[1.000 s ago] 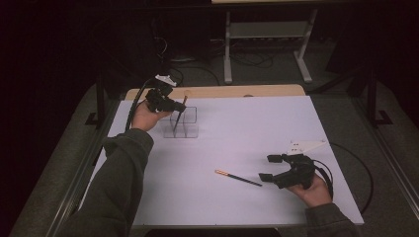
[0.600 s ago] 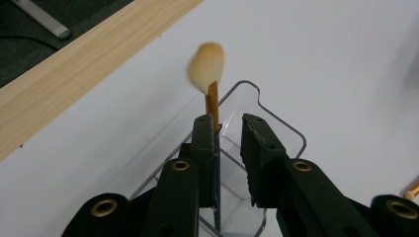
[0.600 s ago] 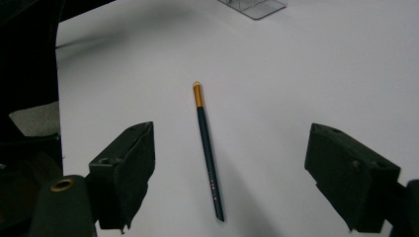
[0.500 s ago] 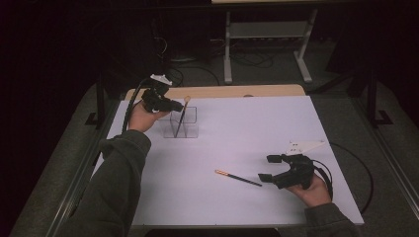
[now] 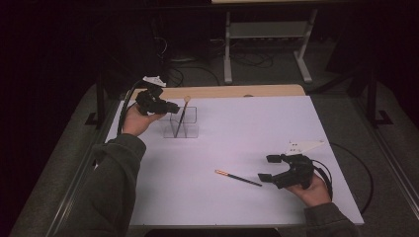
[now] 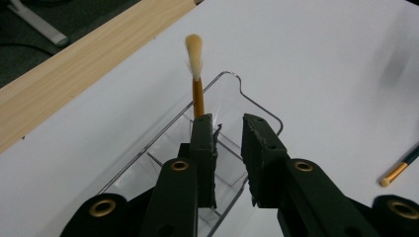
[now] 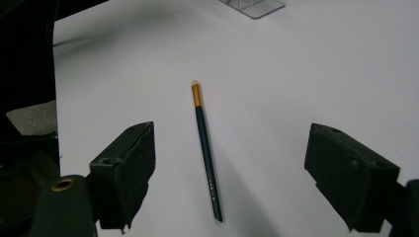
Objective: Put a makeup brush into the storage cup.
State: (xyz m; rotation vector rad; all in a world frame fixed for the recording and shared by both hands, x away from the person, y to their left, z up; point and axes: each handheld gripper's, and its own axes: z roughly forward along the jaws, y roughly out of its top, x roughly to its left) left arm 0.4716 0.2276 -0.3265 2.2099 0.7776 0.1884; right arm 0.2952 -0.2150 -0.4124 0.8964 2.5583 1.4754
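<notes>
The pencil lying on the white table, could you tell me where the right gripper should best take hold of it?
Probably mid-shaft, coming straight down: the pencil lies flat and free, running lengthwise between the wide-open jaws of the right gripper, so they would close across its thin body.

A clear organiser (image 5: 185, 123) is being borne by the table (image 5: 276, 128) at its far left, with a brush (image 5: 181, 114) leaning inside it. The left gripper (image 5: 170, 106) is being held just left of the organiser. Nearer the front, a pencil (image 5: 238, 177) is being left lying flat, the right gripper (image 5: 269, 168) just to its right.
</notes>
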